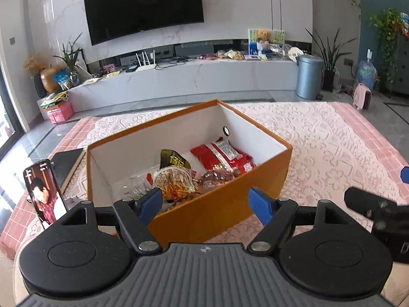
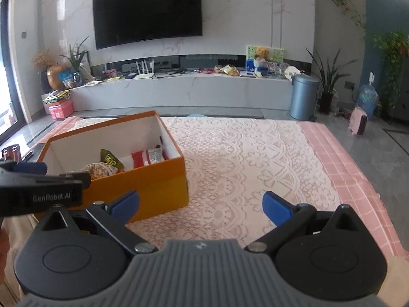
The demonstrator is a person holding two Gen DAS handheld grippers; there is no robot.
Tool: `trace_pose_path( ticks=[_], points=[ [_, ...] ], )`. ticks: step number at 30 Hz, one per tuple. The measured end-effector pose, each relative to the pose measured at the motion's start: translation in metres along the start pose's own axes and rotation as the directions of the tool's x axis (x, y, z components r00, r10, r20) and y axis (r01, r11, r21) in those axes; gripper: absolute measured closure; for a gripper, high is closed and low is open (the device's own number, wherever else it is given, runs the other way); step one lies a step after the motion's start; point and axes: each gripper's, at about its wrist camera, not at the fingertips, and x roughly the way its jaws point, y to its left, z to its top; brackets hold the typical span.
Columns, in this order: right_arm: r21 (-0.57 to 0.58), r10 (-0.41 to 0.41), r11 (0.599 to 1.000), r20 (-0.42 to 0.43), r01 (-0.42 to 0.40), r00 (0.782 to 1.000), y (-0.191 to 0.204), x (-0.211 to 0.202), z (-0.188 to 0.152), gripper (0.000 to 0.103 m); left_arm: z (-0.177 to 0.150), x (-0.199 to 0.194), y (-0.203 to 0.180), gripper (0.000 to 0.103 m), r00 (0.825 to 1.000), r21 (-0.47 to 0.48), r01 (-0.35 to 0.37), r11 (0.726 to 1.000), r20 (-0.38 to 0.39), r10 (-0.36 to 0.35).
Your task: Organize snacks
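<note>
Left wrist view: the worktop is covered in lace, and the orange box is set toward its left edge, with snack packets already inside. Both the left claw and right claw are held open and empty. The sorting appears nearly done; no loose packet is visible, so the next move cannot be told.

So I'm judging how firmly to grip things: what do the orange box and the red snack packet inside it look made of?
The open orange box looks like matte cardboard: thin straight walls, plain white inside. The red snack packet looks like glossy plastic film, probably foil-lined: it crinkles and catches the light.
</note>
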Motion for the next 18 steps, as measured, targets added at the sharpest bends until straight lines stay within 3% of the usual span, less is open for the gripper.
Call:
trace_pose_path(
  ticks=[18],
  points=[
    [0.02,-0.016,1.0,0.019,0.016,1.0,-0.006,-0.0048,0.0015,0.004,-0.0046,-0.0001,-0.0057,0.013,1.0,0.025,0.011,1.0,-0.023,-0.01]
  ],
)
